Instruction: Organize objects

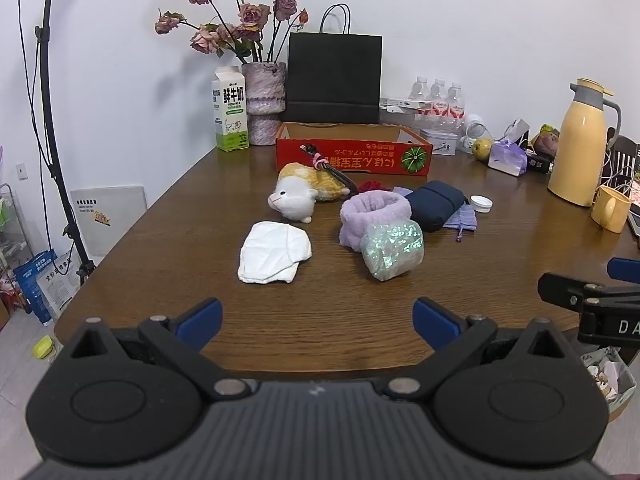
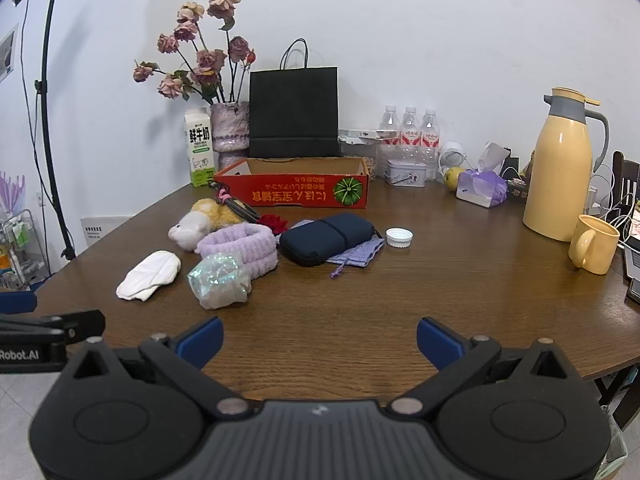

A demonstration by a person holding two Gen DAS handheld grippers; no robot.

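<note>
Loose items lie mid-table: a white cloth (image 1: 275, 251) (image 2: 149, 275), a plush hamster (image 1: 300, 191) (image 2: 200, 222), a lilac headband (image 1: 374, 216) (image 2: 240, 248), an iridescent pouch (image 1: 393, 250) (image 2: 220, 282), a navy case (image 1: 434, 204) (image 2: 326, 237), a lilac drawstring bag (image 2: 356, 256) and a white cap (image 2: 399, 237). An open red cardboard box (image 1: 354, 156) (image 2: 294, 192) stands behind them. My left gripper (image 1: 318, 320) is open and empty over the near table edge. My right gripper (image 2: 320, 340) is open and empty beside it.
At the back stand a milk carton (image 1: 230, 114), a vase of roses (image 1: 264, 100), a black paper bag (image 1: 334, 78) and water bottles (image 2: 410, 128). At the right are a yellow thermos (image 2: 558, 168), a yellow mug (image 2: 594, 244) and a tissue pack (image 2: 480, 188).
</note>
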